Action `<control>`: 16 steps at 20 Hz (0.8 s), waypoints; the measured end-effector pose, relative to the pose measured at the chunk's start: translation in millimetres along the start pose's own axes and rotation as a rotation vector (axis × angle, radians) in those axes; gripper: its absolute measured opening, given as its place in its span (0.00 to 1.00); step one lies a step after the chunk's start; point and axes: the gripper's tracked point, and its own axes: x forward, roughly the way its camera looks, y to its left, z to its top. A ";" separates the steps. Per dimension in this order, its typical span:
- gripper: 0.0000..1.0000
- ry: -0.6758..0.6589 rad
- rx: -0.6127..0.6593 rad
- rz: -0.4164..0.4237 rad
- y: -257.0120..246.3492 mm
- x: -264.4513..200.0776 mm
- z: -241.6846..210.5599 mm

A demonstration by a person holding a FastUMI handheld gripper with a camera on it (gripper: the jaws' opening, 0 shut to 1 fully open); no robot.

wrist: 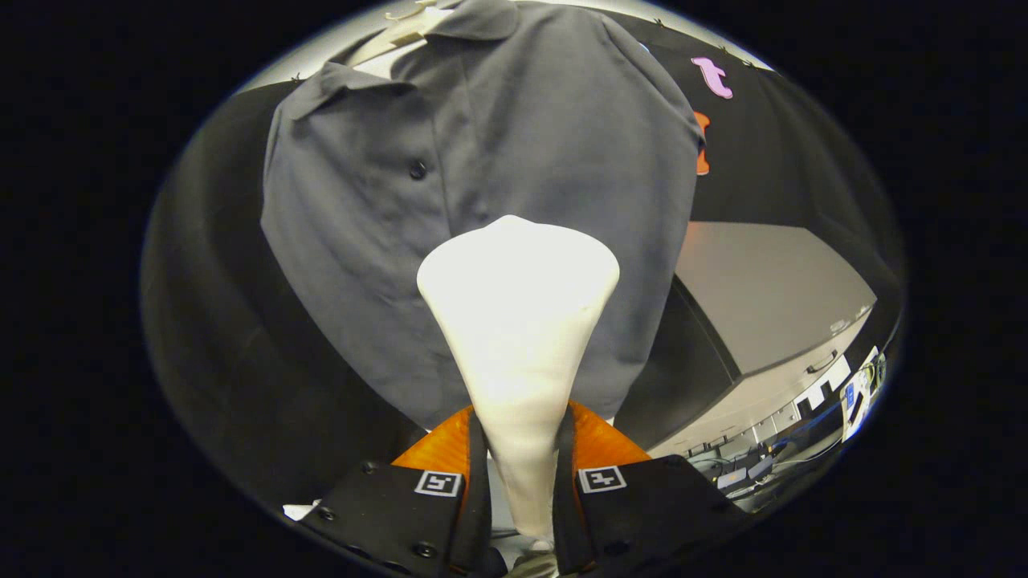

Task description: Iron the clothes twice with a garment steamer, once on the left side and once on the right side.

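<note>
A grey button-up shirt (482,177) hangs on a pale hanger (401,28) in front of the booth's black wall. A white garment steamer (518,321) is held by its narrow handle between my two fingers, and its wide head flares out ahead of them, against the shirt's lower middle, just right of the button placket. My gripper (520,433) is shut on the steamer's handle, with both fingers pressing on its sides. The steamer's face is hidden, turned toward the cloth.
A grey table top (763,289) lies to the right of the shirt. Beyond its edge sit cabinets with drawers (803,393) and some cables and gear (747,474). Black cloth hangs to the left of the shirt.
</note>
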 end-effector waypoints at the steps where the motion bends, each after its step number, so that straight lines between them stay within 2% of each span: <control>1: 0.39 -0.022 -0.006 0.012 12.5 -5.4 14.4; 5: 0.39 -0.099 -0.045 0.042 54.2 -25.8 62.2; 10: 0.39 -0.145 -0.063 0.086 99.8 -39.2 97.0; 16: 0.39 -0.171 -0.056 0.090 133.3 -21.9 130.3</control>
